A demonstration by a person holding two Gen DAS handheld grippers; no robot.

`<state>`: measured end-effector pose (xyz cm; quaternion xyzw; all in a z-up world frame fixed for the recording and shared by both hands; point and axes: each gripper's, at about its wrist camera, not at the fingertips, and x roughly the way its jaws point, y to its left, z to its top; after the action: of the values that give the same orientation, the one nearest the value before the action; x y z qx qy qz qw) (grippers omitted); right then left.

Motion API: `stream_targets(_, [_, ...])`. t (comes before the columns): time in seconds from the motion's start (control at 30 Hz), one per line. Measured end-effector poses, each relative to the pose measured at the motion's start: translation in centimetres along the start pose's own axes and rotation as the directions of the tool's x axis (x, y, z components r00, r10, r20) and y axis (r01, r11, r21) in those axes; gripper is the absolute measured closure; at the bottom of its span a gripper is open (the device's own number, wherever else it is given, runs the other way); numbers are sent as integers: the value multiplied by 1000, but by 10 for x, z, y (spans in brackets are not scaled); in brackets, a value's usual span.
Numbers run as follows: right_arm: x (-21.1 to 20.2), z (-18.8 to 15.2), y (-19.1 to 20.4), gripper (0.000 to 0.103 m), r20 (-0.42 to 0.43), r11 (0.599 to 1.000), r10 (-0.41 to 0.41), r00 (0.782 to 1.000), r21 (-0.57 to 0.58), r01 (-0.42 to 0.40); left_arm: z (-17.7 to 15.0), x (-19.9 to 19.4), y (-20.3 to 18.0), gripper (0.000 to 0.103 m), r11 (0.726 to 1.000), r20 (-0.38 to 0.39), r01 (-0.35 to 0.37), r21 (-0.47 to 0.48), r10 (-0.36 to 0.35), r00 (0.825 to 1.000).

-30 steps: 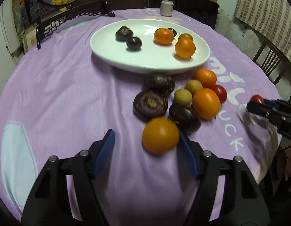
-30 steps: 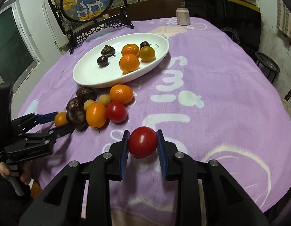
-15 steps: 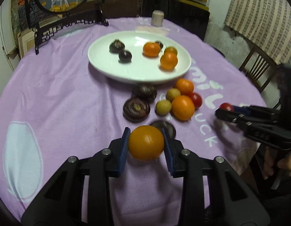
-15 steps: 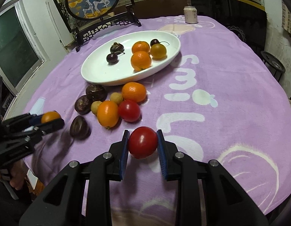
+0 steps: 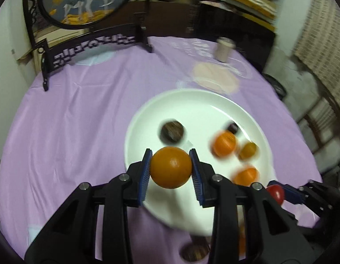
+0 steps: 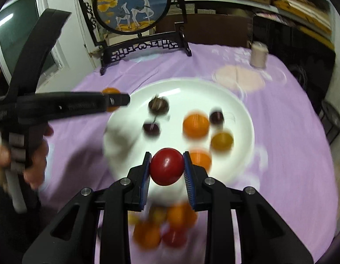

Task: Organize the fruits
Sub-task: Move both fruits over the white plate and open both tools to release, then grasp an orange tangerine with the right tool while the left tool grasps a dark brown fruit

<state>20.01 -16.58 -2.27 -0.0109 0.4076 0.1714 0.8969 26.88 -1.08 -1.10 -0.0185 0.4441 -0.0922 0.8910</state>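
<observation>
My left gripper [image 5: 171, 171] is shut on an orange [image 5: 171, 167] and holds it above the near left part of the white plate [image 5: 192, 105]. My right gripper [image 6: 167, 167] is shut on a red tomato [image 6: 167, 166] above the plate's near edge [image 6: 242, 110]. The plate holds several fruits: oranges [image 6: 196, 125], dark fruits [image 6: 158, 105] and a yellow one [image 6: 222, 141]. The left gripper also shows in the right wrist view [image 6: 113, 99], at the plate's left rim. The right gripper with its tomato shows in the left wrist view [image 5: 278, 193].
A blurred pile of loose fruit [image 6: 167, 226] lies on the purple tablecloth [image 6: 291, 132] just in front of the plate. A framed deer picture on a black stand [image 6: 134, 6] and a small can [image 6: 259, 55] stand at the table's far side.
Both grippers have lifted their fruit and moved forward from the near table edge to above the plate. The view is blurred by motion.
</observation>
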Motion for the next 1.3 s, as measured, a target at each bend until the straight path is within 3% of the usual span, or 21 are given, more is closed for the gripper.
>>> stream_targets(0.17, [52, 29, -9, 74, -67, 1000, -8, 998, 11, 9, 4, 25, 13, 68, 998, -26, 37, -59, -39, 999])
stream_targets(0.43, [74, 39, -9, 74, -86, 1000, -5, 996, -2, 4, 2, 32, 11, 68, 995, -24, 85, -50, -86, 996])
stream_targets(0.47, [75, 39, -7, 74, -85, 1000, -9, 996, -8, 9, 2, 30, 10, 65, 995, -15, 85, -46, -85, 996])
stream_targets(0.5, [75, 39, -6, 72, -78, 1000, -16, 997, -18, 14, 1, 27, 10, 51, 996, 2, 80, -45, -80, 997])
stream_targets(0.57, [68, 38, -3, 61, -58, 998, -50, 997, -37, 48, 1, 18, 9, 43, 996, 43, 76, -47, -74, 996])
stream_targets(0.6, [65, 37, -2, 48, -48, 997, -73, 996, -43, 71, 1, 14, 10, 41, 995, 59, 84, -45, -82, 995])
stream_targets(0.77, [7, 9, 2, 45, 16, 985, -163, 987, -47, 163, -7, -11, 9, 36, 993, 116, 118, -13, -116, 986])
stream_targets(0.93, [-46, -54, 10, 40, 9, 990, -134, 991, 33, 134, -17, -29, 4, 35, 997, 165, 80, 15, -82, 983])
stream_targets(1.03, [-66, -86, 13, 39, -14, 986, -157, 988, 49, 157, -37, -45, -2, 35, 998, 167, 57, 30, -61, 984])
stream_targets(1.13, [-77, -103, 15, 39, -31, 985, -162, 986, 59, 163, -74, -71, -6, 27, 997, 171, 53, 53, -61, 983])
stream_targets(1.3, [-76, -122, 24, 39, -44, 993, -103, 994, 49, 105, -150, -107, 2, 25, 995, 160, 81, 52, -89, 983])
